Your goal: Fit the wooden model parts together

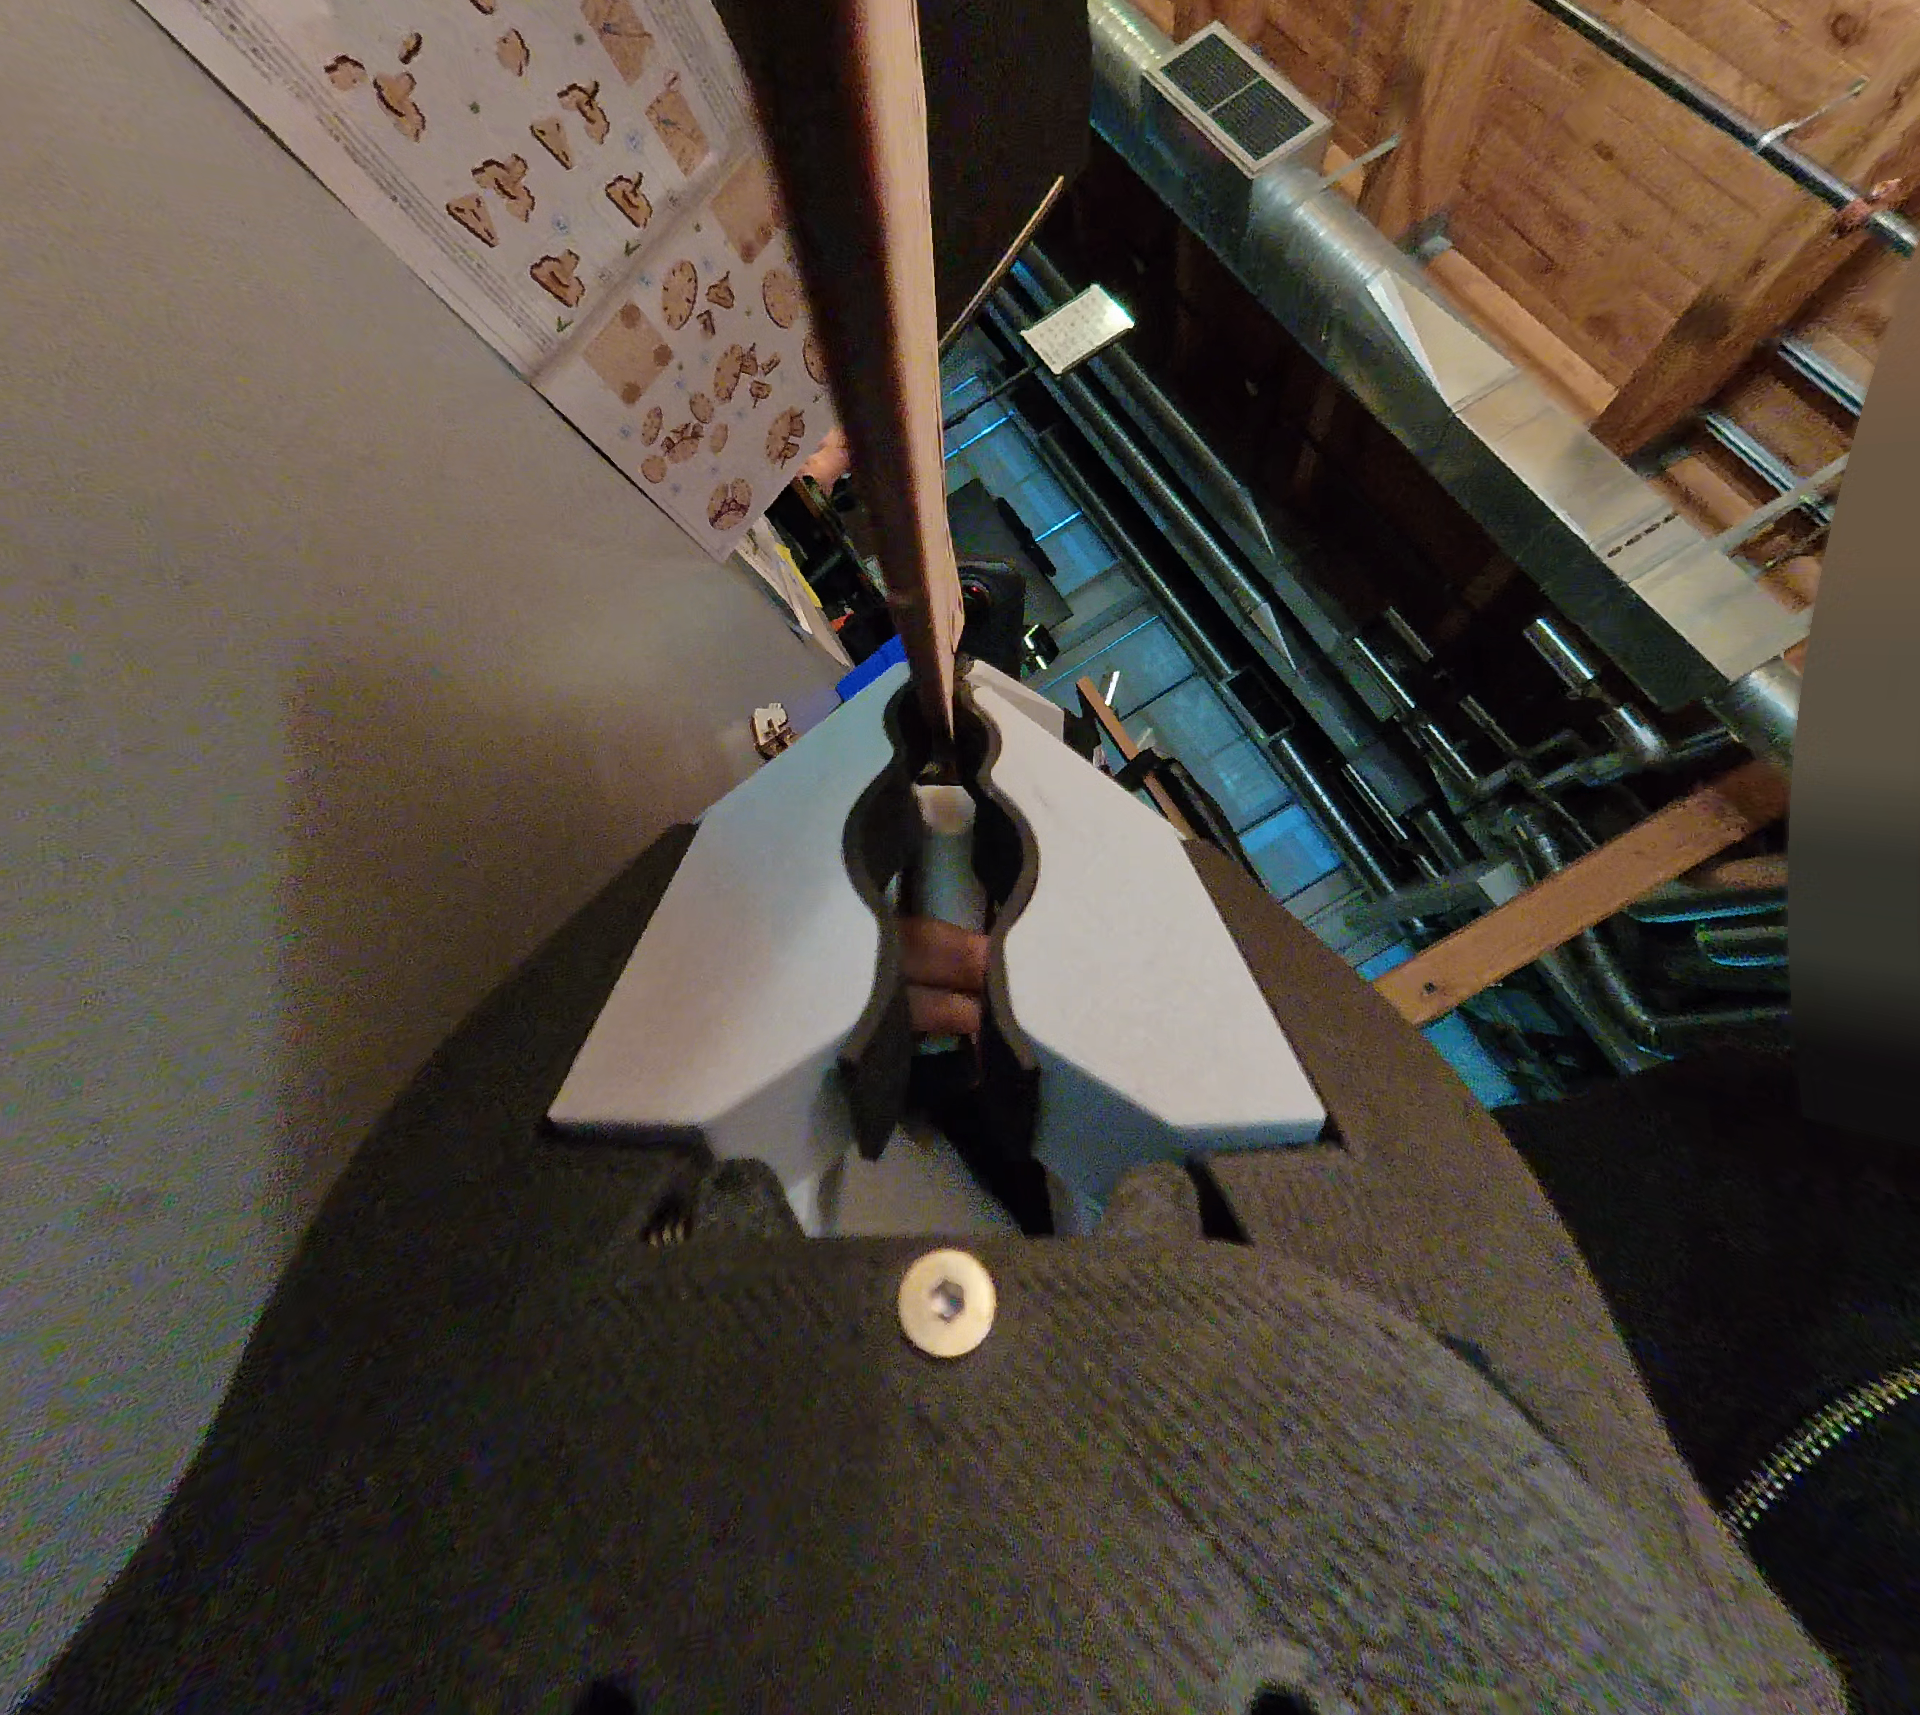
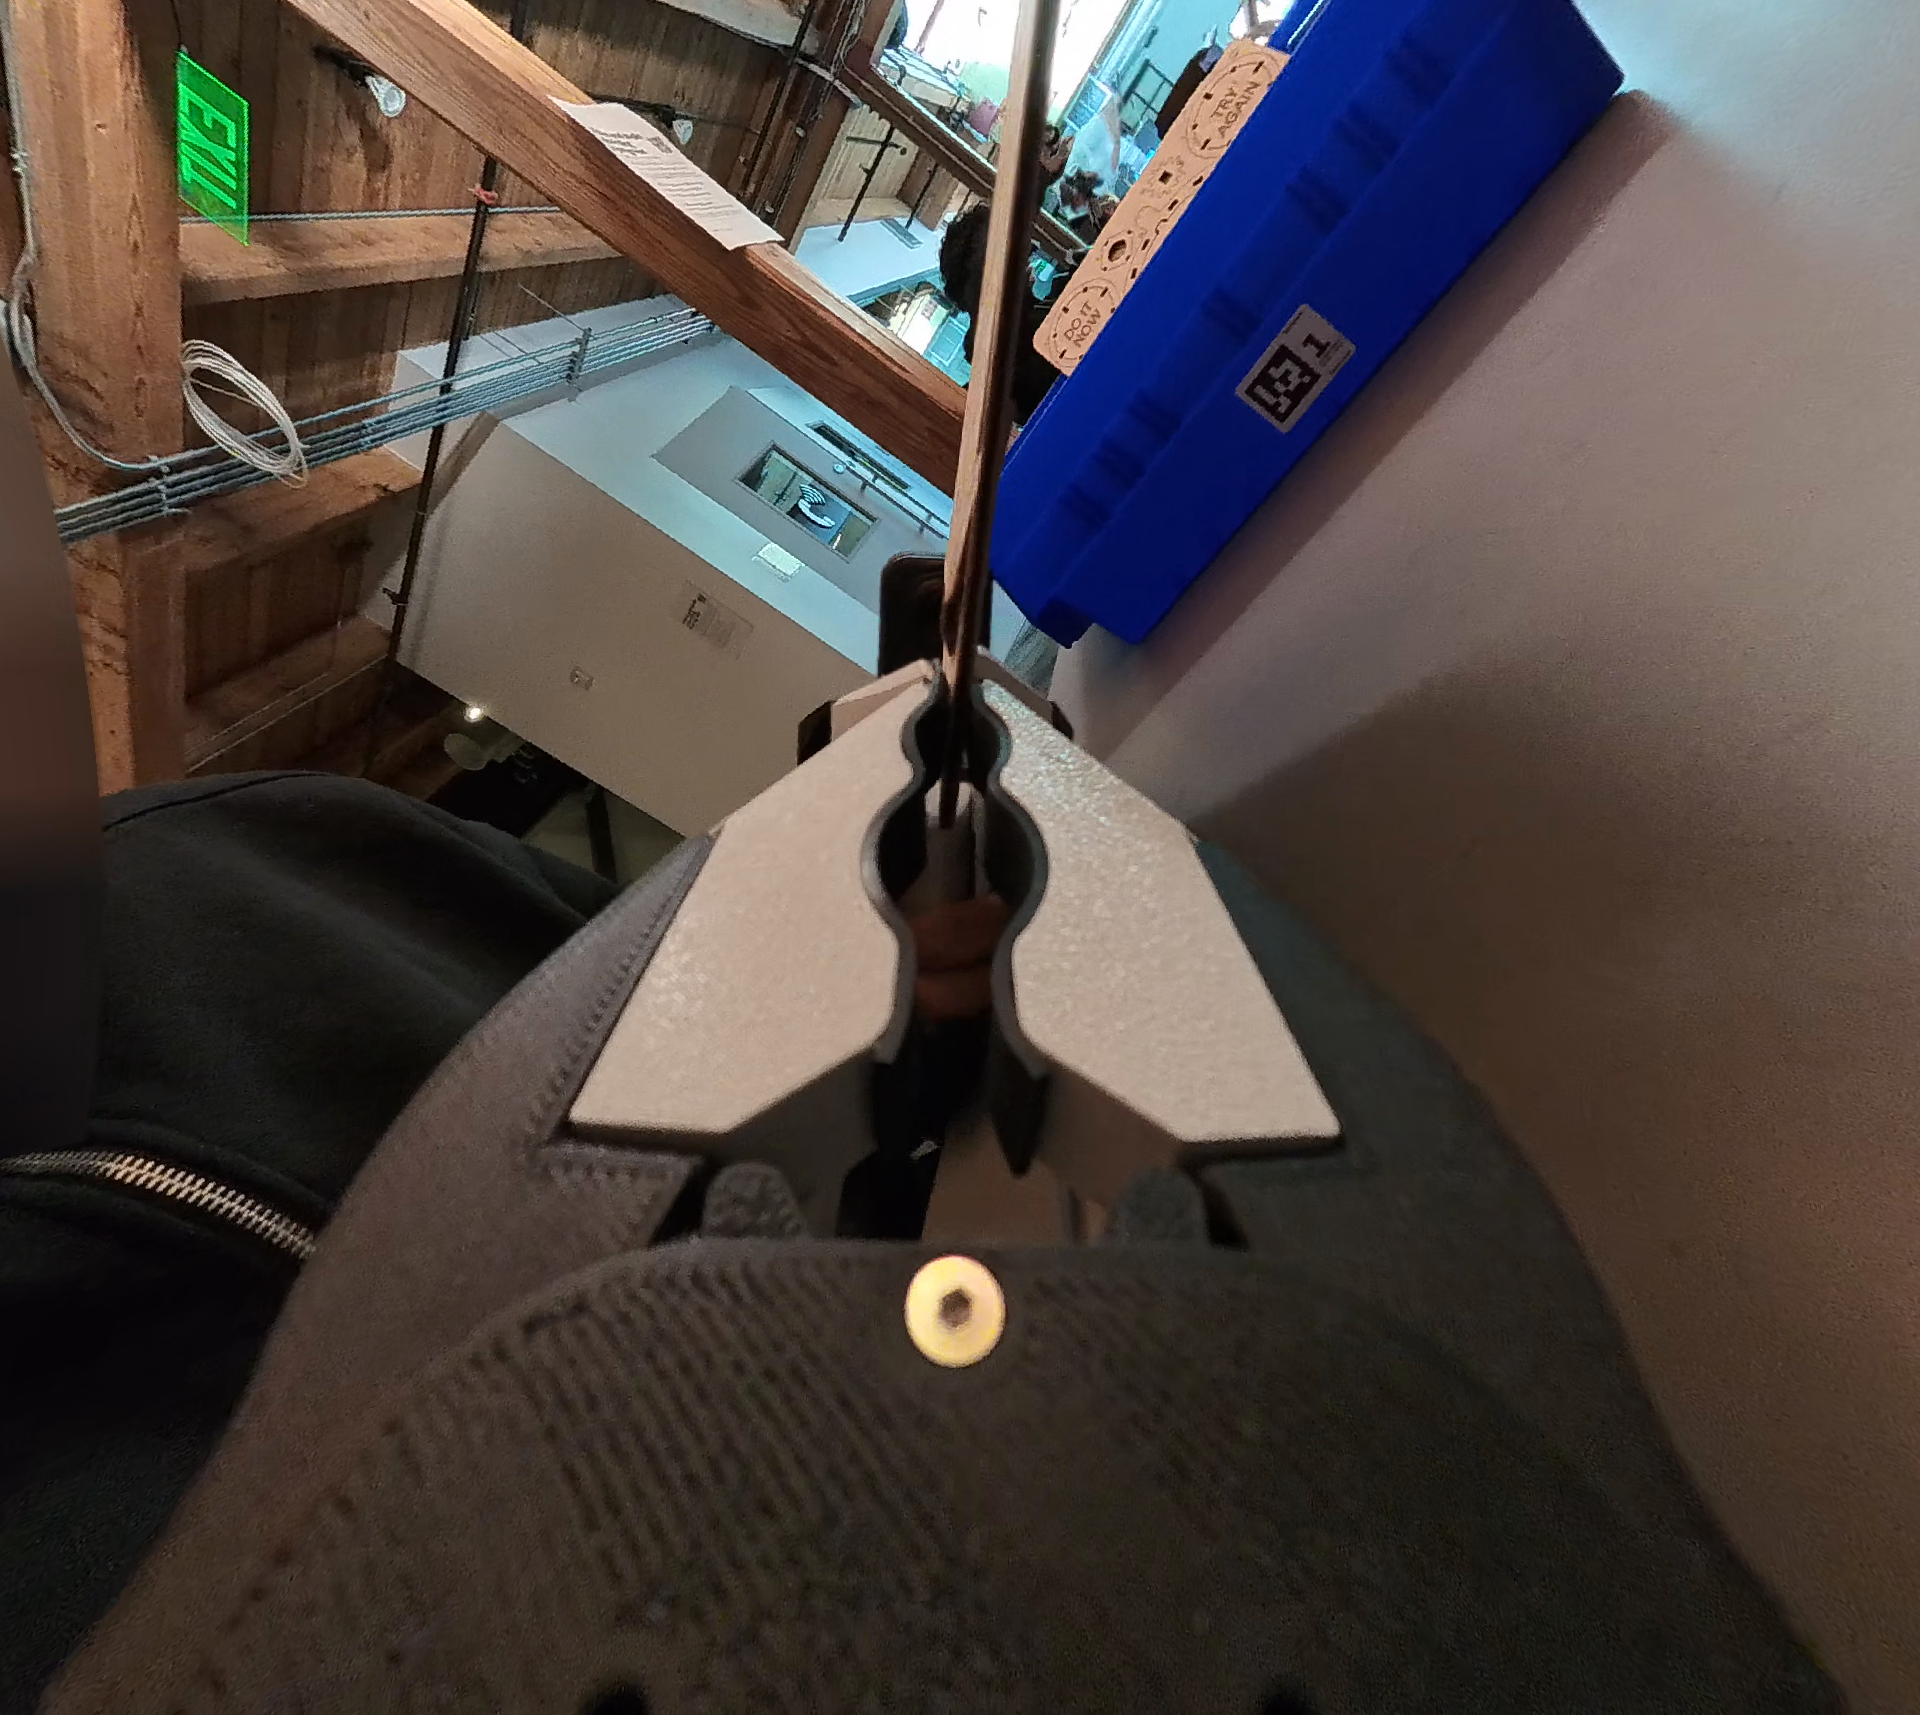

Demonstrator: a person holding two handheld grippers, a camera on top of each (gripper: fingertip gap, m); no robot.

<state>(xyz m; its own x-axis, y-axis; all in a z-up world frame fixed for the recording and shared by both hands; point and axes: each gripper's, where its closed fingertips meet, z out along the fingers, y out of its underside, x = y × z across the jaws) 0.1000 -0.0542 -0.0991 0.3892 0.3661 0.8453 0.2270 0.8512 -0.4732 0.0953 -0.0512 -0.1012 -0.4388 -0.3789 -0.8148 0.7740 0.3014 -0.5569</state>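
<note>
one wooden sheet (image 1: 883, 211), one blue bin (image 2: 1299, 335)

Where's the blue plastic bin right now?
In the right wrist view, the blue plastic bin sits upper right on the pale table, just beyond the thin wooden sheet clamped in the jaws.

We saw a blue bin (image 2: 1309, 335) on the grey table (image 2: 1558, 730). A picture sheet (image 1: 436, 107) lay on the table too, well away from the bin.

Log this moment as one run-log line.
left gripper: shut on thin wooden sheet | right gripper: shut on thin wooden sheet, edge-on | nearby: blue bin, instruction sheet
</note>
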